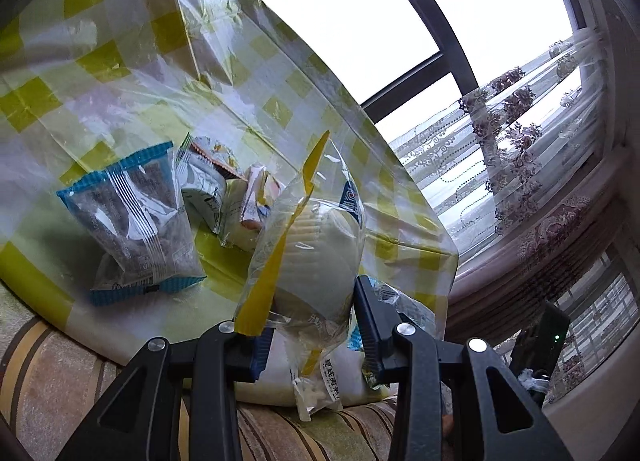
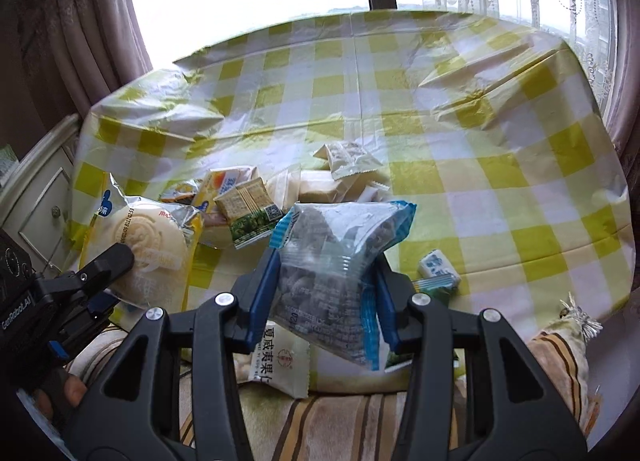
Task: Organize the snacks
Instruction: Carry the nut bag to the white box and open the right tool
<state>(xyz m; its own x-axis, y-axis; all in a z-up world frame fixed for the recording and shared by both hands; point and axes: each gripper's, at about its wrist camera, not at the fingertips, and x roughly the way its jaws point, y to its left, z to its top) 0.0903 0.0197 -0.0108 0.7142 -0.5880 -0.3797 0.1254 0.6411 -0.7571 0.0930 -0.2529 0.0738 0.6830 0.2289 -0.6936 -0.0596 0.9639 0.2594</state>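
Observation:
My right gripper (image 2: 326, 277) is shut on a blue-edged clear packet of dark snacks (image 2: 340, 245), which hangs just above the near edge of the table. My left gripper (image 1: 314, 325) is shut on a clear packet with yellow trim (image 1: 312, 245) that holds a round white pastry. That same pastry packet (image 2: 148, 245) and the left gripper show at the far left of the right wrist view. A blue-edged packet (image 1: 136, 221) also shows left of the pastry in the left wrist view. A pile of small snack packets (image 2: 248, 201) lies on the cloth behind both.
The table wears a yellow-and-white check cloth (image 2: 440, 121). A white packet with printed characters (image 2: 280, 365) hangs over its near edge, and a small blue-and-white packet (image 2: 438, 265) lies to the right. A striped cushion (image 2: 340, 421) is below; window and lace curtains (image 1: 512, 149) stand behind.

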